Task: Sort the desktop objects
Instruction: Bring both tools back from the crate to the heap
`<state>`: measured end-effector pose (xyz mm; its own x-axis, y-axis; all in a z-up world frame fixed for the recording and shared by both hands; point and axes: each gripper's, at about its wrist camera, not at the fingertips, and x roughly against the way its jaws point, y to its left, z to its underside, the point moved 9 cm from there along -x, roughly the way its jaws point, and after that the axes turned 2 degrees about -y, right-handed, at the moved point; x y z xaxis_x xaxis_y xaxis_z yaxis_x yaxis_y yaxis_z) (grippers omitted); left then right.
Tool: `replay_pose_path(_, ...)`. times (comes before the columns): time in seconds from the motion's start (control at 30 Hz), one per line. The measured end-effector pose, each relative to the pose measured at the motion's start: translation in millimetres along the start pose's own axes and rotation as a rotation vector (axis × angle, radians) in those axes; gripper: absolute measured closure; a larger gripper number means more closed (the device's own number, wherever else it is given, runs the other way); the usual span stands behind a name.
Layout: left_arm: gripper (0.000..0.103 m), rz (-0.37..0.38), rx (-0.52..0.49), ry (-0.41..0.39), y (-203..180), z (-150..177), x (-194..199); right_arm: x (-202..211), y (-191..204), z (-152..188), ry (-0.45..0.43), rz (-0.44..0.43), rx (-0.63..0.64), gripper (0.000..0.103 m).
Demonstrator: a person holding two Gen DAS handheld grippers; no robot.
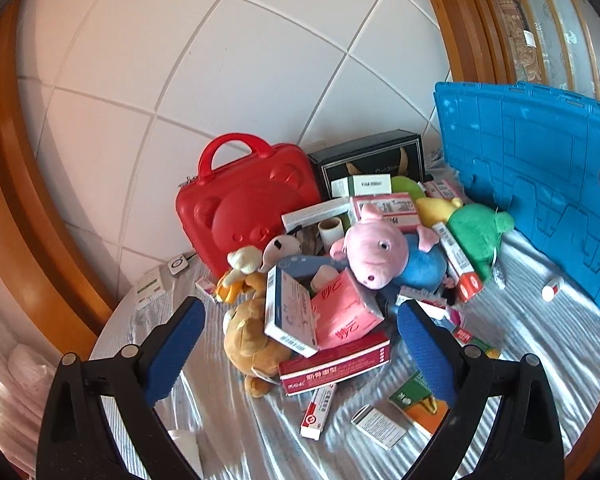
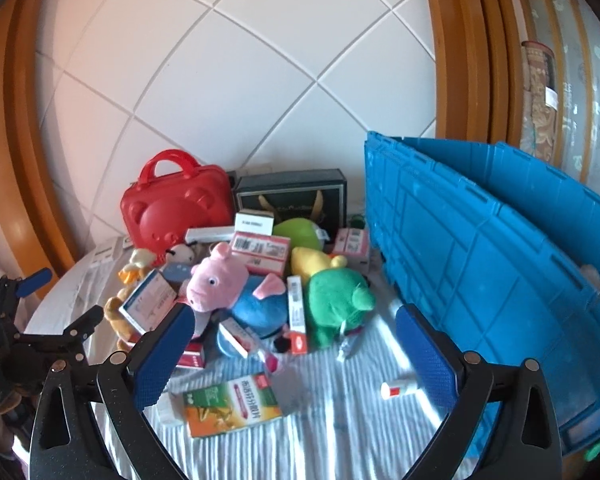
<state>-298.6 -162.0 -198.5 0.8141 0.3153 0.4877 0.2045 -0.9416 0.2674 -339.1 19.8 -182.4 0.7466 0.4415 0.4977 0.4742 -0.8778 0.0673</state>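
Striped worktop holds mixed clutter, so both empty, spread claws should lift top boxes first.

The left gripper is hovering with its jaws wide apart before a pile where a pink pig plush is lying beside a red case.
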Motion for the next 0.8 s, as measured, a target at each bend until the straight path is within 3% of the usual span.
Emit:
replay_pose_path(0.3,0.005,0.048,0.044,0.256,-33,119,-48,-52,21,57,0.152,-0.043,0.078,0.001)
replay_pose_path(0.37,0.017,0.056,0.088,0.302,-39,140,-57,-63,18,61,0.169,-0.059,0.058,0.001)
replay_pose_path(0.43,0.021,0.073,0.127,0.352,-44,156,-67,-75,18,67,0.19,-0.076,0.064,0.001)
replay_pose_path(0.53,0.021,0.077,0.165,0.389,-49,170,-78,-94,24,79,0.237,-0.102,0.102,0.001)
replay_pose_path(0.67,0.021,0.102,0.237,0.366,-53,167,-87,-113,42,101,0.286,-0.182,0.177,0.001)
replay_pose_path(0.8,0.022,0.128,0.236,0.404,-63,170,-97,-125,59,120,0.321,-0.252,0.275,0.001)
